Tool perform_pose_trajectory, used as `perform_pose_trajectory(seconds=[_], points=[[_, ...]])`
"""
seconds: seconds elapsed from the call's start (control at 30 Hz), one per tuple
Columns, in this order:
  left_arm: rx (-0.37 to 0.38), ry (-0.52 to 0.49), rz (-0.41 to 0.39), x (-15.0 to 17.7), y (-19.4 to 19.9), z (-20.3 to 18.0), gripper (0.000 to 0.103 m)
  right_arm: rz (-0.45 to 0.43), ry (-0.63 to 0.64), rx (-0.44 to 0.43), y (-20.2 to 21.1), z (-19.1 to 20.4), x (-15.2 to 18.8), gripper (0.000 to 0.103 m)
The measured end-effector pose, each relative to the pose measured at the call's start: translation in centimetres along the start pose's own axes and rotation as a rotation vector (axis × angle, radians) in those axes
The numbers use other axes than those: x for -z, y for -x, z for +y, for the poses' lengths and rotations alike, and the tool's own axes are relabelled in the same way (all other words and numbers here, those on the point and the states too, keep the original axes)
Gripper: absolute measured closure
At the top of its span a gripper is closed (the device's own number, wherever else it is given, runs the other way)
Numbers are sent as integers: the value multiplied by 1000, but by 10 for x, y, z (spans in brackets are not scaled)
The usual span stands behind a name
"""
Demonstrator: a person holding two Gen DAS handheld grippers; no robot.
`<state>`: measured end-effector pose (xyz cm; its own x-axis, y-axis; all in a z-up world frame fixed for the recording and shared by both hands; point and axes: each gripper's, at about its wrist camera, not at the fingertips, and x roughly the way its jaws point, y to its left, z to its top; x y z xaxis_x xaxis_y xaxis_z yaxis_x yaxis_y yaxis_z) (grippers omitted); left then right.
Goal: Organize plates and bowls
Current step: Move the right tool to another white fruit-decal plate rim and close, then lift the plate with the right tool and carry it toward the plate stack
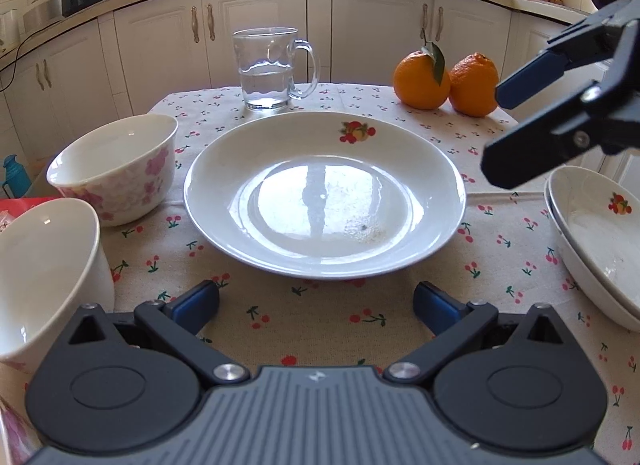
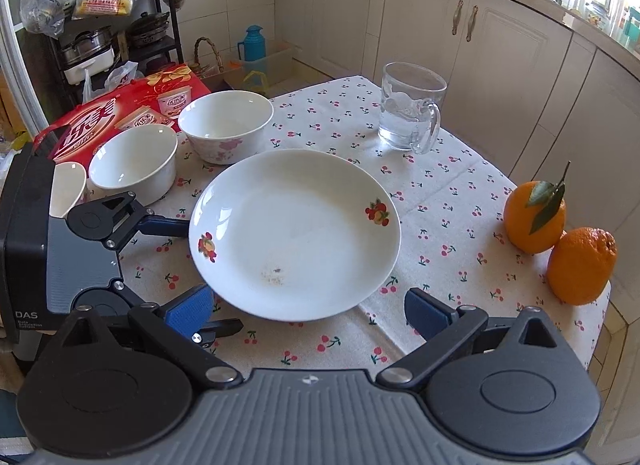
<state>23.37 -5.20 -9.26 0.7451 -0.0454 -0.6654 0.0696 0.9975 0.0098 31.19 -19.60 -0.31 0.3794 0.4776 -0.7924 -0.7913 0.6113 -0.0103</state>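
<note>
Left wrist view is showing the left gripper [image 1: 316, 303] hanging with jaws released just short of the big plate [image 1: 324, 193], probably lining up a rim pinch. The right gripper [image 2: 308, 313] is waiting spread wide (both empty) near the stacked plates [image 1: 600, 241]; bowls [image 2: 226, 125] are sitting aside.

The plate [image 1: 325, 193] is glossy white ceramic, the tablecloth [image 1: 280, 317] matt woven cloth, the mug [image 1: 266, 69] clear smooth glass.
</note>
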Motion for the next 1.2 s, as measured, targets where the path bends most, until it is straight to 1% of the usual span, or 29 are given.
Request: perform_pose_trajectory(seconds=[0.2,0.33,0.43,0.53,0.67,0.77,0.83,0.93,1.1,1.2], points=[[-1,0,10,-5,-4,1,0,35,25,-29,-27,-14,-16,0],[-13,-8,-3,-5,-4,1,2,49,59,-66,-43,-20,-25,0],[-8,-18,-12,-5,-4,1,3,61,86,-93,-57,-26,-36,0],[-5,-27,-28,-5,-4,1,9,67,100,-107,-71,-36,-46,0],[8,-34,-38,-5,-3,1,16,79,71,-150,-91,-54,-59,2],[24,-35,-40,-6,-3,1,20,95,66,-170,-105,-63,-67,6],[28,-35,-40,-6,-3,1,20,107,67,-191,-114,-66,-72,15],[31,-34,-38,-7,-3,1,21,125,65,-226,-127,-73,-78,21],[34,-32,-34,-7,-4,1,21,158,53,-291,-141,-82,-84,25],[33,-36,-34,-7,-4,2,21,184,56,-335,-146,-84,-85,26]])
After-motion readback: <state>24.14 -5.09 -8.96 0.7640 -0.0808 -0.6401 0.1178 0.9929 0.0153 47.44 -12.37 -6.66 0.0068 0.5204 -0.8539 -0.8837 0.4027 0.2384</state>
